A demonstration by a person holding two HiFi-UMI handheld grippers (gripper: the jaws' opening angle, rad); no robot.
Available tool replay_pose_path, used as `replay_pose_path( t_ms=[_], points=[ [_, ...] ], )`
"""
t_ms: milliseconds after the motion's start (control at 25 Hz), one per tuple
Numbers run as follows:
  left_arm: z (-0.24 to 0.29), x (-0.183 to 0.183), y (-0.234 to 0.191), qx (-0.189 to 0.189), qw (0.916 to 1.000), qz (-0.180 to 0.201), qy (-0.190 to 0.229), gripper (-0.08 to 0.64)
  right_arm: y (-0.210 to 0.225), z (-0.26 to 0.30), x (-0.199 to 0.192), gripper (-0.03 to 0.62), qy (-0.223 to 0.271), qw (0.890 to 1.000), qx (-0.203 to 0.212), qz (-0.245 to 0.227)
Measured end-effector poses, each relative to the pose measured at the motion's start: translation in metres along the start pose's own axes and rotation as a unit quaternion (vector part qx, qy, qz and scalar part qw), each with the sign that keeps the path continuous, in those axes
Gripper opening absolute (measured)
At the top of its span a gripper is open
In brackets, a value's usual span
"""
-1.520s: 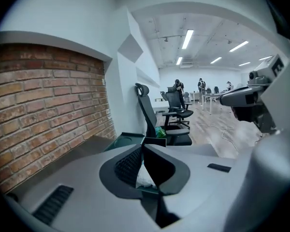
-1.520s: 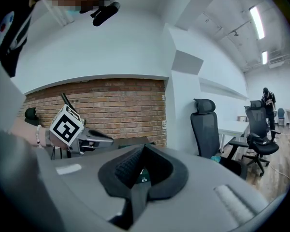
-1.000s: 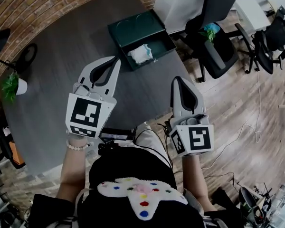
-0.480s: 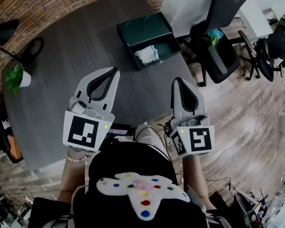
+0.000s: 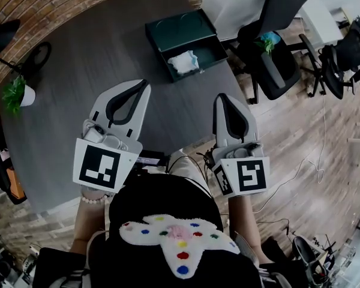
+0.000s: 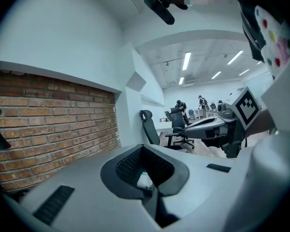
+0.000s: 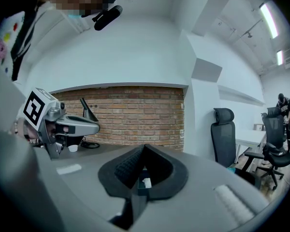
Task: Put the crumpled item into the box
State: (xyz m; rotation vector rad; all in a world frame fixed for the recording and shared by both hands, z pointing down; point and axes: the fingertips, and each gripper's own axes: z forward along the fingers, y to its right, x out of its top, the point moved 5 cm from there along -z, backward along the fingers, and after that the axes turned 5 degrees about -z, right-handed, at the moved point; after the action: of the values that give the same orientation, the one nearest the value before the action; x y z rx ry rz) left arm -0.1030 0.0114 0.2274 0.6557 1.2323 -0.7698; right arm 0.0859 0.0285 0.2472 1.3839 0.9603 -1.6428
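Inside the box's near compartment sits the crumpled item (image 5: 184, 61), white with a touch of blue, lying free with nothing touching it. The box (image 5: 179, 29) stands open on the dark table (image 5: 78, 71), its far compartment bare. The left gripper (image 5: 144, 84) has drawn back from the box's near corner and lifted a little over the last second, jaws pressed together on nothing. The right gripper (image 5: 221, 96) has eased back from the box too, fingers together, empty. Both have now settled, short of the box. I'd call the drop made and the hands clearing out, so the task looks finished. Just beyond the box, an office chair (image 5: 276, 17).
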Motion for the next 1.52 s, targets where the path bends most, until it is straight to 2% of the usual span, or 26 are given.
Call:
replay_pose_path(
  t_ms=[800, 1520],
  points=[
    [0.0025, -0.006, 0.0032, -0.02, 0.9998, 0.001, -0.007, 0.006, -0.0055, -0.0021, 0.0016, 0.009, -0.002, 1.0, -0.005, -0.014],
    [0.0045, -0.0089, 0.004, -0.023, 0.9996, 0.002, -0.013, 0.006, -0.007, -0.0015, -0.0005, 0.009, -0.009, 1.0, -0.002, -0.014]
  ],
)
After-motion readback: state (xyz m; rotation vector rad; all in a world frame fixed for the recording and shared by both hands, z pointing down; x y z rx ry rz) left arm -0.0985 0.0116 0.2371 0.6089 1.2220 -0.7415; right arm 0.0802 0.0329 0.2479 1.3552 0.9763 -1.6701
